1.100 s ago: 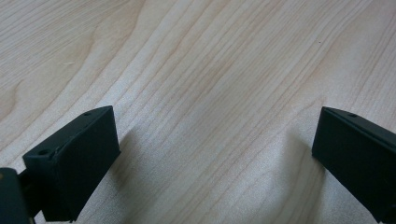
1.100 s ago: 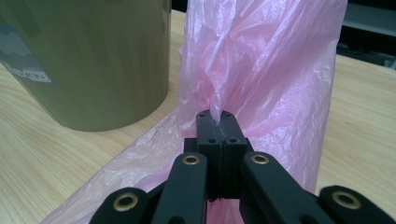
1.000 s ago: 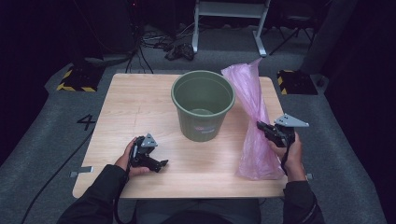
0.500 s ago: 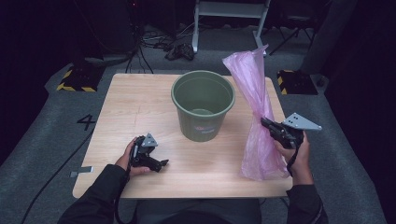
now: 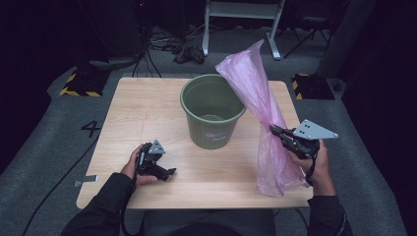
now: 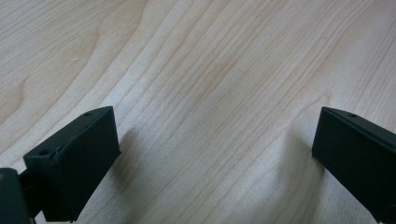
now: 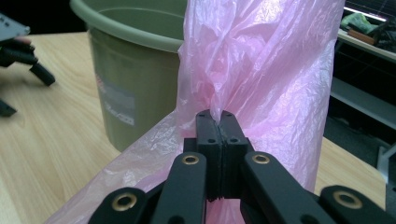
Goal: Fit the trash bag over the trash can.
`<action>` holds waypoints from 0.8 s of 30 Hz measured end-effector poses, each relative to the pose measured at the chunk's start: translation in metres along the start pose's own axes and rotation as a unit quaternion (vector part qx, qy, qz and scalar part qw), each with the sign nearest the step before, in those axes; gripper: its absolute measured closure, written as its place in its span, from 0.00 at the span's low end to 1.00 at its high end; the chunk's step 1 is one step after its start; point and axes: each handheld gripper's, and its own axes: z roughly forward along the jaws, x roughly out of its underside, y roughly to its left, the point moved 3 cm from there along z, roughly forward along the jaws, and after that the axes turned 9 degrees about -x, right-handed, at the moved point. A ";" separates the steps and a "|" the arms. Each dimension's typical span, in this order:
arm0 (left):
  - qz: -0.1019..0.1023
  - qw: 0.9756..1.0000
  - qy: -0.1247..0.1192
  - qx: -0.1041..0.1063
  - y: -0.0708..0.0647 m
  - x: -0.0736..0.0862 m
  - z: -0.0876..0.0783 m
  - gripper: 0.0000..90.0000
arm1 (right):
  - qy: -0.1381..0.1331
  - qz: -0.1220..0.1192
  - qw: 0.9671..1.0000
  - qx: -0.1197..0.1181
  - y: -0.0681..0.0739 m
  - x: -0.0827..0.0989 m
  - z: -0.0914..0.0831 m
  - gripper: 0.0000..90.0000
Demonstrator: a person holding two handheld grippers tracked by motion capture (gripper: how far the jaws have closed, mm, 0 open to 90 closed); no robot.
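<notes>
A thin pink plastic bag (image 5: pixel 268 123) stands tall at the table's right side, its top leaning over the rim of a green bucket (image 5: pixel 212 111). My right gripper (image 5: pixel 275 132) is shut on a pinch of the pink plastic bag (image 7: pixel 261 70) at mid-height, jaws pressed together on the film. The green bucket (image 7: pixel 135 65) stands just behind the bag. My left gripper (image 5: pixel 169 172) rests low on the table near the front left, open, with bare wood between its jaws (image 6: pixel 215 140).
The wooden table (image 5: pixel 147 113) has free surface at the left and back. Grey floor with cables, a white stand (image 5: pixel 241 14) and yellow-black striped blocks (image 5: pixel 78 83) surround it. The other hand's gripper (image 7: pixel 18 51) appears far left in the right gripper view.
My right gripper has risen with the bag, pulling the bag taller and tilting its top toward the bucket. The left gripper has stayed in place.
</notes>
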 end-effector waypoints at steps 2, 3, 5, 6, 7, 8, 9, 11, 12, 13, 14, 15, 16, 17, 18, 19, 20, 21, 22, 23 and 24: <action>-0.005 1.000 -0.001 0.000 0.001 0.000 -0.001 0.03 | 0.007 -0.012 1.000 -0.004 0.003 -0.003 0.000 1.00; -0.005 1.000 -0.005 -0.004 0.003 -0.001 -0.002 0.06 | 0.010 -0.015 1.000 -0.005 0.004 -0.004 0.000 1.00; -0.008 1.000 -0.014 -0.010 0.005 -0.002 -0.005 0.24 | 0.017 -0.025 1.000 -0.005 0.006 -0.006 0.000 0.99; -0.009 1.000 -0.014 -0.009 0.007 -0.003 -0.007 0.24 | 0.018 -0.027 0.999 -0.006 0.007 -0.007 0.000 0.99; -0.010 1.000 -0.019 -0.011 0.008 -0.004 -0.008 0.17 | 0.020 -0.028 0.999 -0.008 0.008 -0.008 0.001 0.99; -0.010 0.999 -0.029 -0.011 0.009 -0.006 -0.011 0.14 | 0.022 -0.032 0.999 -0.009 0.009 -0.009 0.001 0.99; -0.011 0.999 -0.042 -0.012 0.010 -0.008 -0.015 0.20 | 0.024 -0.034 0.999 -0.011 0.009 -0.010 0.002 0.99; -0.012 0.998 -0.060 -0.018 0.012 -0.013 -0.022 0.18 | 0.030 -0.044 0.999 -0.012 0.010 -0.012 0.002 0.99; -0.013 0.997 -0.072 -0.019 0.013 -0.015 -0.025 0.16 | 0.031 -0.046 0.998 -0.016 0.011 -0.013 0.002 0.99; -0.012 0.997 -0.078 -0.020 0.014 -0.018 -0.029 0.20 | 0.034 -0.049 0.998 -0.018 0.012 -0.014 0.003 0.99; -0.011 0.996 -0.087 -0.023 0.014 -0.020 -0.033 0.20 | 0.038 -0.053 0.998 -0.018 0.012 -0.015 0.003 0.99; -0.011 0.995 -0.096 -0.027 0.015 -0.023 -0.037 0.17 | 0.042 -0.056 0.997 -0.019 0.012 -0.016 0.003 0.99; -0.012 0.994 -0.106 -0.028 0.015 -0.025 -0.042 0.18 | 0.046 -0.059 0.997 -0.019 0.013 -0.017 0.003 0.99; -0.010 0.993 -0.113 -0.027 0.016 -0.028 -0.047 0.18 | 0.049 -0.060 0.997 -0.020 0.013 -0.018 0.003 0.98; -0.012 0.992 -0.123 -0.027 0.017 -0.032 -0.052 0.17 | 0.051 -0.061 0.997 -0.022 0.014 -0.019 0.004 0.98; -0.015 0.990 -0.136 -0.027 0.017 -0.036 -0.057 0.18 | 0.054 -0.065 0.996 -0.025 0.015 -0.020 0.004 0.98; -0.016 0.989 -0.148 -0.024 0.018 -0.042 -0.064 0.18 | 0.058 -0.067 0.996 -0.028 0.015 -0.021 0.005 0.98; -0.017 0.987 -0.157 -0.024 0.019 -0.046 -0.068 0.18 | 0.062 -0.071 0.995 -0.029 0.016 -0.022 0.006 0.98; -0.018 0.985 -0.167 -0.023 0.019 -0.051 -0.072 0.18 | 0.065 -0.074 0.995 -0.029 0.017 -0.022 0.007 0.98; -0.019 0.984 -0.177 -0.023 0.019 -0.058 -0.077 0.18 | 0.070 -0.075 0.994 -0.032 0.018 -0.023 0.008 0.98; -0.016 0.983 -0.182 -0.024 0.019 -0.061 -0.080 0.18 | 0.074 -0.078 0.994 -0.033 0.018 -0.024 0.009 0.98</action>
